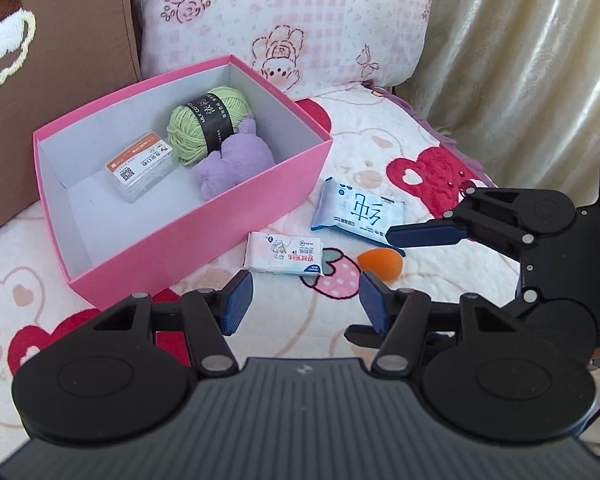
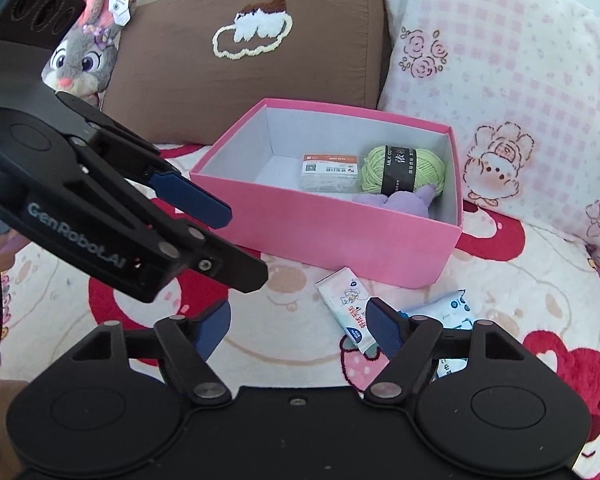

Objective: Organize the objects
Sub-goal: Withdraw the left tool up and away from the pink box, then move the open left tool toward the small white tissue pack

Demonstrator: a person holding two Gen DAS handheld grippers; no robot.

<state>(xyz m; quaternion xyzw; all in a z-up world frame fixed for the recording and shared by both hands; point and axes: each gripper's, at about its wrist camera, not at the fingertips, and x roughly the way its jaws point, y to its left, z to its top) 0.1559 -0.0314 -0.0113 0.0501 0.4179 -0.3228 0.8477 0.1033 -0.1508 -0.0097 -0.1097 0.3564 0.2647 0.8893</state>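
**On the bear blanket, both our grippers are empty**

From the left wrist, we see our left gripper [image 1: 306,300] low over the blanket [image 1: 380,152], its 2 blue pads spread wide with nothing between them. Just past the pads lies a small white tissue pack [image 1: 286,259]. Beside it sits an orange sponge [image 1: 380,265], and behind that a blue wipes pack [image 1: 358,210]. Our right gripper [image 1: 428,236] reaches in from the right, above the sponge and the wipes. We cannot tell from here how wide it is spread. On the left stands the pink box [image 1: 204,216]. Inside it we see a green yarn ball [image 1: 208,120], a purple plush toy [image 1: 232,164] touching the yarn, and a clear case [image 1: 142,170] near the middle.

From the right wrist, our right gripper [image 2: 298,326] is spread wide too, holding nothing. The tissue pack [image 2: 346,304] lies just past its right pad, with the wipes pack [image 2: 446,312] partly hidden behind that finger. The left gripper [image 2: 228,240] crosses in from the left. The pink box [image 2: 340,220] sits behind them, in front of a brown pillow [image 2: 252,60] and a pink pillow [image 2: 500,100]. A bunny toy [image 2: 84,52] peeks out at the far left.
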